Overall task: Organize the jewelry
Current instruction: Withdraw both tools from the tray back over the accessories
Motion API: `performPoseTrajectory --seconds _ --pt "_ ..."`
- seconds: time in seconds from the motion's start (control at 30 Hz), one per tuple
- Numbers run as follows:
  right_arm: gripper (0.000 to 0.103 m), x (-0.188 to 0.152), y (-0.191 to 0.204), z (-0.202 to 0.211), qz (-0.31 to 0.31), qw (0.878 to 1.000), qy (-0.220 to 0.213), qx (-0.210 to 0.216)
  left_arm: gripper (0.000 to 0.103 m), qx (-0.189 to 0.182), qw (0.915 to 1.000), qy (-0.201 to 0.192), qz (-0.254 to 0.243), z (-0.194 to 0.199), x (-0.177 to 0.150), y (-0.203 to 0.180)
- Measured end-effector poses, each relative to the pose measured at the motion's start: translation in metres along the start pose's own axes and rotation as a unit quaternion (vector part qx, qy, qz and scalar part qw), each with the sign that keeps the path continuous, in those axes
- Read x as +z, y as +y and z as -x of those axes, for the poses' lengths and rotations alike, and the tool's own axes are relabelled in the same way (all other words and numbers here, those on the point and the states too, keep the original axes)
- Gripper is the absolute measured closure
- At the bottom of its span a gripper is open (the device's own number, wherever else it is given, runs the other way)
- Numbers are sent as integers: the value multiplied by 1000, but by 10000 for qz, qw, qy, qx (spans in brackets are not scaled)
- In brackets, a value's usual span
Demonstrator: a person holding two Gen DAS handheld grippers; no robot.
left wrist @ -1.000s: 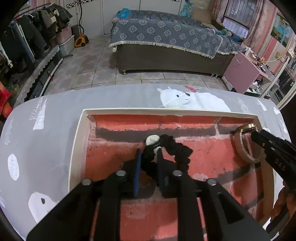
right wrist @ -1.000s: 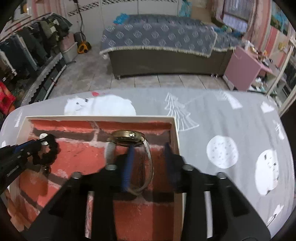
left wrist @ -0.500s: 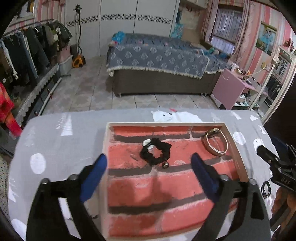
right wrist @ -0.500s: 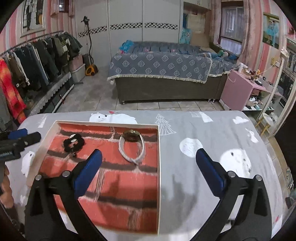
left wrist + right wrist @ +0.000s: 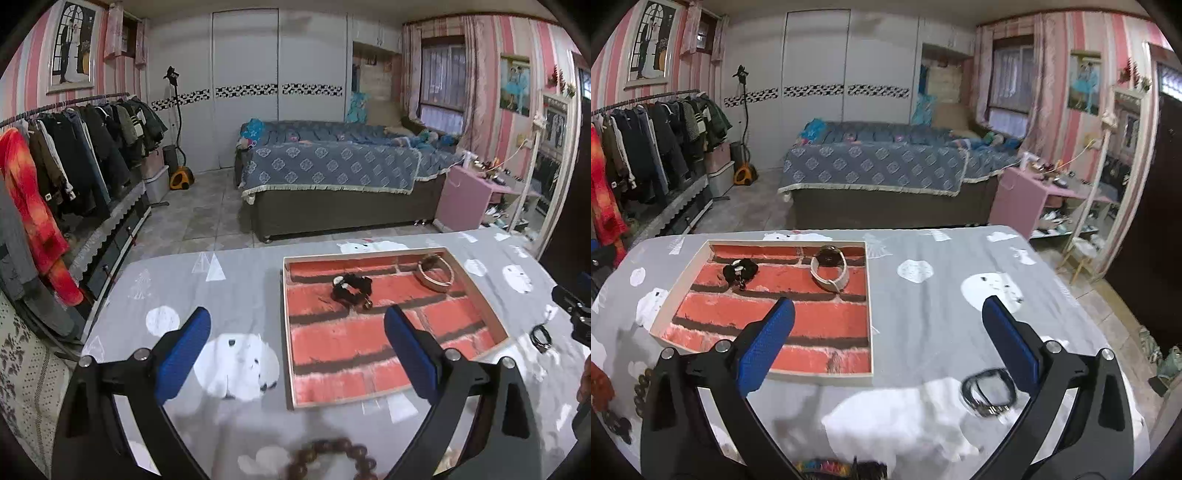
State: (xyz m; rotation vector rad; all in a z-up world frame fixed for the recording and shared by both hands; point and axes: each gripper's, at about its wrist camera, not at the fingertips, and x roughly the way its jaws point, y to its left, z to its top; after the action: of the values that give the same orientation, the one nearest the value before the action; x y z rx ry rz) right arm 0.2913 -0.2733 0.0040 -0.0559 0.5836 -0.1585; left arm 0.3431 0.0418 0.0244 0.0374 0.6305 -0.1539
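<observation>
Watch (image 5: 829, 269) lies in tray (image 5: 870, 314), long axis running front-to-back; both tongs (image 5: 297, 345) (image 5: 886, 332) gape empty.

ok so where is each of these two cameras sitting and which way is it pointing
Left wrist: on the left hand-held gripper, open, above the table's near left, facing the tray and bed; the right hand-held gripper's tip shows at the right edge.
Right wrist: on the right hand-held gripper, open, over the black bracelet, tray to its left.
Shared: tray, black scrunchie, watch.
</observation>
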Motion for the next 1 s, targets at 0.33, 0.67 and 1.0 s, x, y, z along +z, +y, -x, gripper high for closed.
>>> performPoseTrajectory --seconds 0.33,0.67,1.0 --pt "4 -41 13 48 -49 9995 89 290 9 261 9996 -135 -20 53 -42 12" --pt "4 -89 31 73 -179 9989 260 343 4 198 9998 -79 -18 82 -102 19" --pt "4 -137 45 66 -343 9962 624 507 4 122 9996 191 158 94 -163 25"
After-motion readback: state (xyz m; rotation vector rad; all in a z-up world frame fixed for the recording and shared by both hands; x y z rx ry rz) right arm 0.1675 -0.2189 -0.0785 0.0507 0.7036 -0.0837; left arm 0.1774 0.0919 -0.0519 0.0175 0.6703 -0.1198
